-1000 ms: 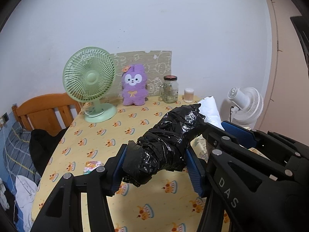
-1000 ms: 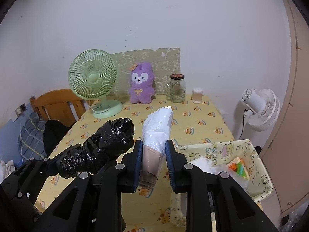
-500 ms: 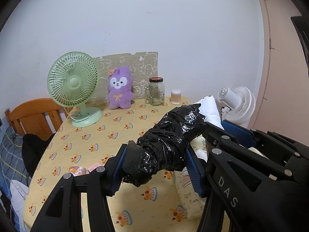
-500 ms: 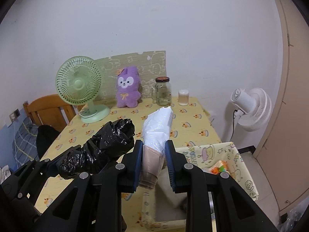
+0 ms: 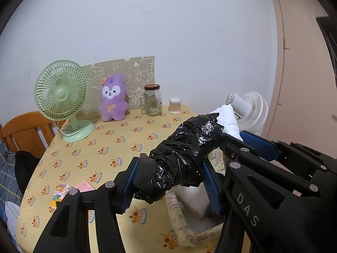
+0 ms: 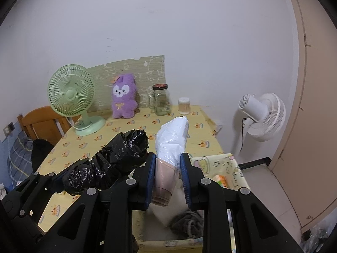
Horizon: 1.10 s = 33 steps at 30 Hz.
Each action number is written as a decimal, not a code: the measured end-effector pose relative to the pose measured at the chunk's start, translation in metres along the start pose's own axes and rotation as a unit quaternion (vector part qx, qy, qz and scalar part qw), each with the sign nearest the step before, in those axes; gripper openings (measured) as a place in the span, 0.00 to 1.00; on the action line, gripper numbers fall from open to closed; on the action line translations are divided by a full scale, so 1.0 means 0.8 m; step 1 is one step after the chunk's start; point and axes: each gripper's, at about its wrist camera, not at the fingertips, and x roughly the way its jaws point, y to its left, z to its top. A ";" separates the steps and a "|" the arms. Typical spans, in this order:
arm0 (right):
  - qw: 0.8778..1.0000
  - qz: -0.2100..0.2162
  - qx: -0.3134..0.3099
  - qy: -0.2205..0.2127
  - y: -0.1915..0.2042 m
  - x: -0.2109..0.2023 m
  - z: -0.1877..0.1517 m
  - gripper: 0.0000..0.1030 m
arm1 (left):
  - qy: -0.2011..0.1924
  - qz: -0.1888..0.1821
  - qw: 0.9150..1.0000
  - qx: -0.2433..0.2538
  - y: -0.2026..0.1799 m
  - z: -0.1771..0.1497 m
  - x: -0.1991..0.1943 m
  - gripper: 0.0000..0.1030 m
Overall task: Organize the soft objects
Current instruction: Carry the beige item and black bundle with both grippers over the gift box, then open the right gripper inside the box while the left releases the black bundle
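My left gripper [image 5: 171, 181] is shut on a roll of black plastic bags [image 5: 185, 156], also in the right wrist view [image 6: 111, 162]. My right gripper [image 6: 168, 177] is shut on a stack of cups in a clear white sleeve [image 6: 171, 147], whose tip shows in the left wrist view [image 5: 226, 120]. Both are held above a yellow fabric storage bin [image 6: 227, 162] with a printed pattern, standing off the table's right side. A grey cloth [image 6: 187, 223] and a colourful item [image 6: 220, 179] lie inside the bin.
On the yellow cake-print table [image 5: 105, 147]: a green desk fan [image 5: 61, 97], a purple plush toy [image 5: 113, 99], a glass jar [image 5: 152, 101], a small container [image 5: 175, 105], small packets [image 5: 69, 189]. A white floor fan [image 6: 263, 116] stands right, a wooden chair [image 5: 27, 128] left.
Both grippers have moved back and right with their loads, from over the table to above the bin. The table items look farther away.
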 end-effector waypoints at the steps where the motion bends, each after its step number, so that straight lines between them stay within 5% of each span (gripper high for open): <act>1: 1.000 -0.002 0.000 0.000 -0.002 0.001 -0.001 0.26 | 0.001 -0.003 1.000 0.000 -0.003 0.000 0.002 0.58; 26: 0.998 -0.042 0.024 0.030 -0.069 0.035 -0.037 0.26 | 0.055 -0.049 0.997 0.024 -0.058 -0.023 0.061 0.59; 33: 0.998 -0.040 0.034 0.039 -0.078 0.044 -0.045 0.26 | 0.073 -0.061 0.995 0.029 -0.064 -0.029 0.072 0.77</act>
